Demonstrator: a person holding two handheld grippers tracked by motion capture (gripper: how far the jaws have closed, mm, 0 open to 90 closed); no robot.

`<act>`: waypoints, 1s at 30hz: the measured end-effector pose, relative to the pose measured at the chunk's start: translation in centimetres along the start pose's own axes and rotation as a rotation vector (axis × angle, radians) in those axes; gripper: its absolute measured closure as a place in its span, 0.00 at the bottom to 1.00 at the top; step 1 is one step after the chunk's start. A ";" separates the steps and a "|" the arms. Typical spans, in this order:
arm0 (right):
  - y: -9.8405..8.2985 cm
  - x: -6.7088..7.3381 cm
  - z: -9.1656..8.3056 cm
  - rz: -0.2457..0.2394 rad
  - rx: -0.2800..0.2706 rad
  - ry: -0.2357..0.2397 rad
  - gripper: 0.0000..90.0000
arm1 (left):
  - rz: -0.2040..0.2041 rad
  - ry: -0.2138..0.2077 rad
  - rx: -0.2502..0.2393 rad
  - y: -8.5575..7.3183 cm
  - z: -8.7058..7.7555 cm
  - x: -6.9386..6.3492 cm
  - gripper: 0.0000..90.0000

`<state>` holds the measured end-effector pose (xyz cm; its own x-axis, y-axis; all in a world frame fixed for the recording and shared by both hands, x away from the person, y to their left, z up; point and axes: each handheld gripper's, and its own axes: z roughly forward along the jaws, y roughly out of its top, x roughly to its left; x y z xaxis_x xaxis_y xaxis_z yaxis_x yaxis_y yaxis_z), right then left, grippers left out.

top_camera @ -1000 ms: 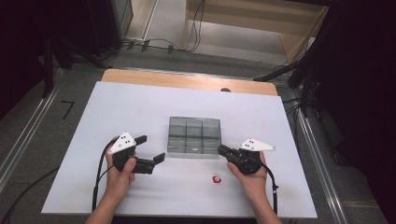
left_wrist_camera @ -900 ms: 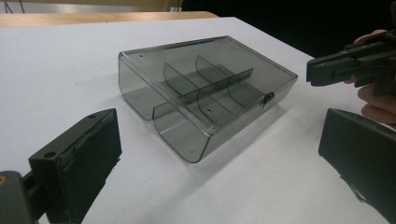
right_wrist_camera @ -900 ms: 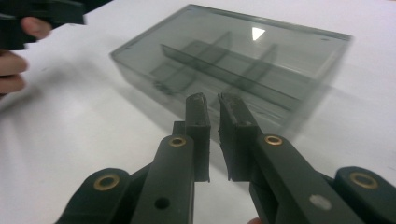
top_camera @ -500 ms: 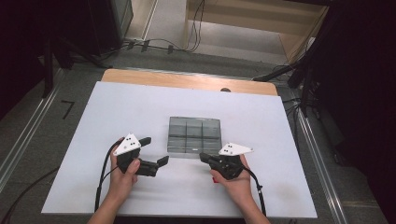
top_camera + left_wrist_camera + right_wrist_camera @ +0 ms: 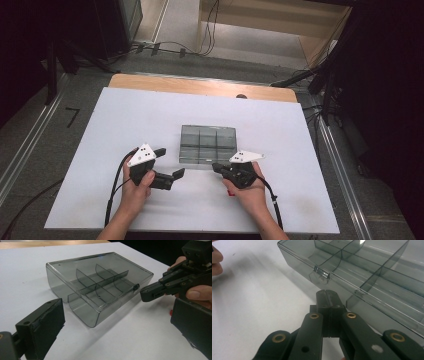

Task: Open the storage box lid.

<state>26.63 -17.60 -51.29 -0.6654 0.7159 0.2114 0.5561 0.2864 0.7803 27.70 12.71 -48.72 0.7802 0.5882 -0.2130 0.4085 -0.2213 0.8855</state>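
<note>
Just ahead of the right gripper's point(image 5: 327, 296) closed jaws lies the box's latch point(image 5: 321, 272).

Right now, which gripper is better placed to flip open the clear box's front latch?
Probably the right gripper: its shut jaws point at the latch of the compartment box, close below it. The left gripper stands open, off to the side.

Count on the table point(image 5: 125, 115)

One smoky clear box point(image 5: 207, 144) with six compartments, one small red piece point(image 5: 171, 312), two tools.
</note>
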 end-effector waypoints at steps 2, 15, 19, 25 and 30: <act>0.1 -0.1 0.0 -0.003 0.003 -0.020 0.97 | 0.000 -0.002 0.000 0.0 0.1 -0.1 0.00; 0.7 0.0 0.9 -0.019 0.028 0.007 0.98 | -0.007 0.002 0.010 -0.1 0.3 0.1 0.00; 0.7 0.0 0.8 -0.025 0.023 0.003 0.98 | -0.009 0.002 0.016 -0.1 0.3 0.1 0.00; 0.8 0.1 0.6 -0.023 0.004 0.011 0.98 | -0.013 0.007 0.018 -0.1 0.3 0.3 0.00; 1.3 0.1 -0.1 -0.029 -0.022 0.019 0.98 | -0.015 0.002 0.029 -0.2 0.4 0.3 0.00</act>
<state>27.24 -17.24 -50.25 -0.6904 0.6954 0.1995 0.5254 0.2924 0.7991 28.07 12.58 -49.13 0.7731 0.5930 -0.2249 0.4332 -0.2348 0.8702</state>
